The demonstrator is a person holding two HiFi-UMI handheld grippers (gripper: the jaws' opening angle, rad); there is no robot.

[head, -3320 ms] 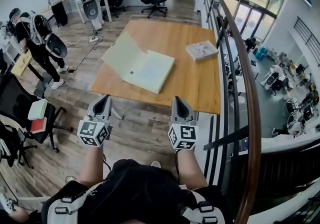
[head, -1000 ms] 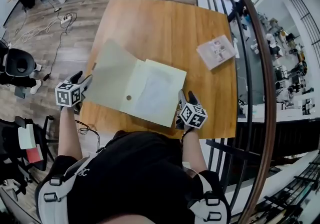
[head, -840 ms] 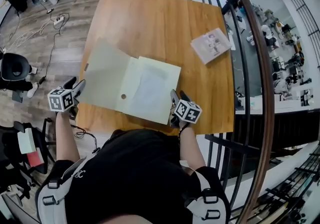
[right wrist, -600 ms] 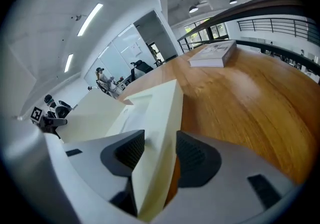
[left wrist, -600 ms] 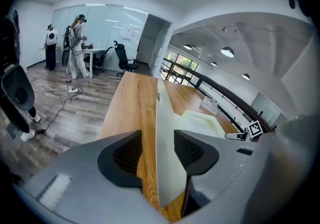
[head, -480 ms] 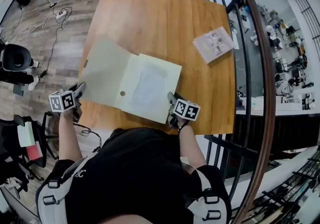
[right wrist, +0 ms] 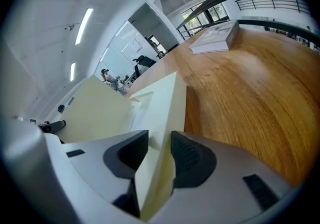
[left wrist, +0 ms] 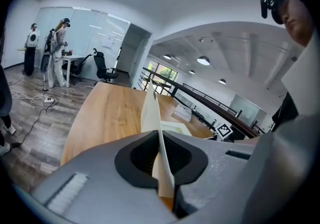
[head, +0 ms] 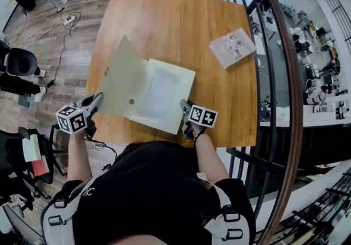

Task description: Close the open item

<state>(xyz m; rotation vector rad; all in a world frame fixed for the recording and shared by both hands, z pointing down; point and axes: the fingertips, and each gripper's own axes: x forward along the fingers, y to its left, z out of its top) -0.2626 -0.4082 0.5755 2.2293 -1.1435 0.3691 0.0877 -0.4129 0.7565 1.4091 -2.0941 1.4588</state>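
Observation:
A flat pale green box (head: pixel 159 93) lies open near the front edge of the wooden table (head: pixel 164 24). Its lid (head: pixel 118 82) is hinged on the left and now stands tilted up off the table. My left gripper (head: pixel 98 97) is shut on the lid's near left corner. In the left gripper view the thin lid (left wrist: pixel 150 110) runs edge-on between the jaws of the left gripper (left wrist: pixel 162 168). My right gripper (head: pixel 185 108) is at the box's near right corner. Its jaws are closing, and in the right gripper view the box wall (right wrist: pixel 160 107) fills the gap of the right gripper (right wrist: pixel 159 155).
A white book (head: pixel 232 46) lies at the table's far right; it also shows in the right gripper view as the white book (right wrist: pixel 216 36). A curved railing (head: pixel 274 74) runs along the right, with a drop beyond it. Office chairs (head: pixel 19 63) and cables are on the floor at left.
The left gripper has shut on the lid's corner and raised it, so the lid has lifted off the table and swung rightward. The right gripper has slid onto the box's near right corner.

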